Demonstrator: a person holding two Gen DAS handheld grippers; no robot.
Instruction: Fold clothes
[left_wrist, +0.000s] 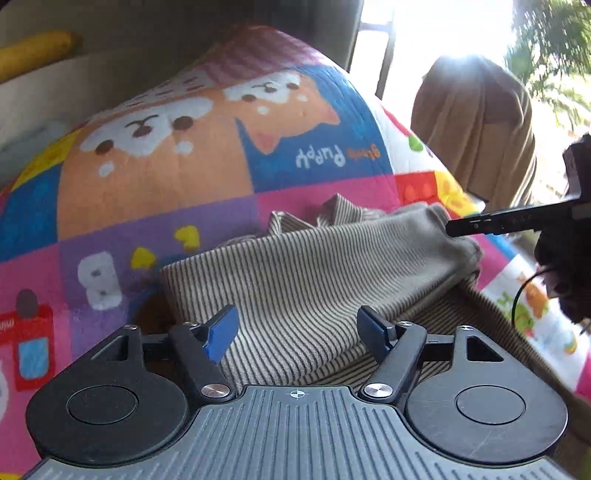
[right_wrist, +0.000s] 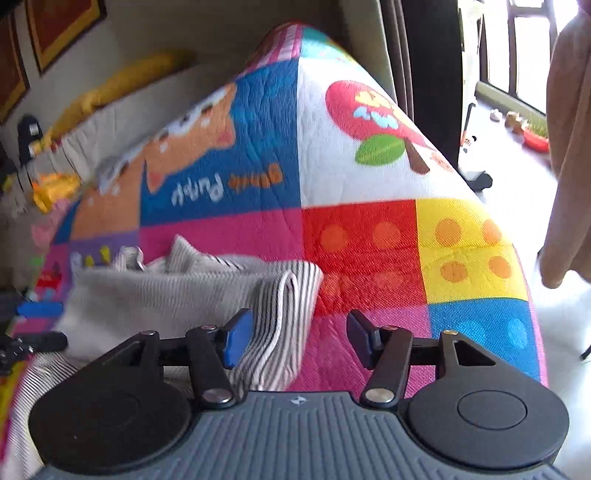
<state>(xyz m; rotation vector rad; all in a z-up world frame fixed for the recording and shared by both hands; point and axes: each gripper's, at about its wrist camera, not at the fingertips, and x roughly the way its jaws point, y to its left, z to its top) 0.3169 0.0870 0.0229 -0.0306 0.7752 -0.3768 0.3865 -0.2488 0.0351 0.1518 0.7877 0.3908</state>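
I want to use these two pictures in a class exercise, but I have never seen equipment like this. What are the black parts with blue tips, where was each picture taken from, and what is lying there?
Each picture comes from a camera mounted on a hand-held gripper, looking forward along its two fingers. One shows the left gripper, the other the right gripper. A person carries one in each hand; there is no robot arm. The blue-tipped fingers of both stand open, and neither holds anything. On a colourful patchwork quilt lies a striped garment, partly folded over itself. The right gripper also shows from the side in the left view, next to the garment's bunched end.
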